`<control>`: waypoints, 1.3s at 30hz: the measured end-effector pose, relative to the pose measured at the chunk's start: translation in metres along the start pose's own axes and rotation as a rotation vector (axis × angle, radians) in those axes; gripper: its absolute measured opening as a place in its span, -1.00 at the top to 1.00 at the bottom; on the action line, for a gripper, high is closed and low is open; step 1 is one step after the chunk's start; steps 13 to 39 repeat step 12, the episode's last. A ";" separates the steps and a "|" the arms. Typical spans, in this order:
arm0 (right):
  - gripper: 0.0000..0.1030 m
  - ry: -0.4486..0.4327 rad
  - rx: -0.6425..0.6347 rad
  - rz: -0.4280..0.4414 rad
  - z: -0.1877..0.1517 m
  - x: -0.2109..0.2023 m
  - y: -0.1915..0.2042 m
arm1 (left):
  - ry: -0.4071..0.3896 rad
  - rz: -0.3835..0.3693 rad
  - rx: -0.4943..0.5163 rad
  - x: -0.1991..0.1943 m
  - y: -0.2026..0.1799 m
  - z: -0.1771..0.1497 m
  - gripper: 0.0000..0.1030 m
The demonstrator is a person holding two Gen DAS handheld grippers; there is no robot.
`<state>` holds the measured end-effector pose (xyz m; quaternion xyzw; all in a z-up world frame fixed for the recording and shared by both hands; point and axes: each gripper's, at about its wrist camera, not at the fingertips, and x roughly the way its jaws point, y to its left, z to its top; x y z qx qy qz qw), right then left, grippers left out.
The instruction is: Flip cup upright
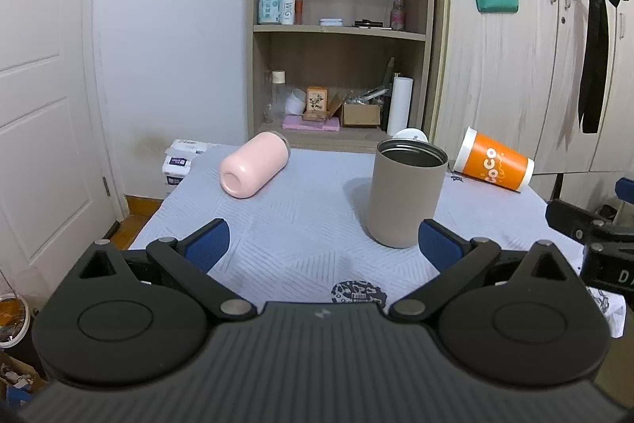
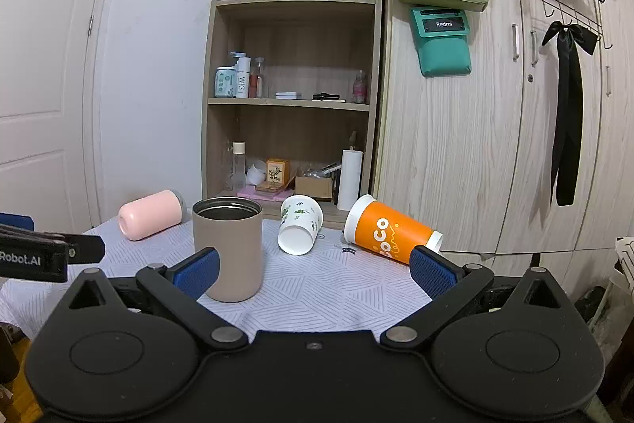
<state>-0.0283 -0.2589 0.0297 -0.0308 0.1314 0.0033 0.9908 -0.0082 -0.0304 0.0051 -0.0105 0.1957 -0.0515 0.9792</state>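
A: Counting cups on the table (image 2: 325, 288)?

B: Taupe cup (image 2: 228, 248) stands upright mid-table. Pink cup (image 1: 253, 163), white cup (image 2: 299, 224) and orange cup (image 2: 390, 234) lie tipped along the far edge.

A: Fingers?

B: My left gripper (image 1: 321, 244) and right gripper (image 2: 315, 272) gape wide, grasping nothing.

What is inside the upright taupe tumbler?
The taupe tumbler stands open-mouthed; only its dark metallic inner wall near the rim shows. Its bottom is hidden by the near wall, so any contents cannot be seen.

tumbler (image 2: 227, 248) upright, centre | bottle (image 2: 152, 215) lying left | cups (image 2: 390, 233) toppled right
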 end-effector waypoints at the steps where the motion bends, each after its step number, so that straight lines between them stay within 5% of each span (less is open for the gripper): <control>1: -1.00 0.001 -0.001 0.000 0.000 0.001 -0.001 | -0.002 -0.004 0.000 -0.001 0.000 0.000 -1.00; 39: -1.00 0.007 -0.003 -0.006 0.000 0.002 -0.003 | -0.001 0.006 0.016 -0.001 -0.001 0.000 -1.00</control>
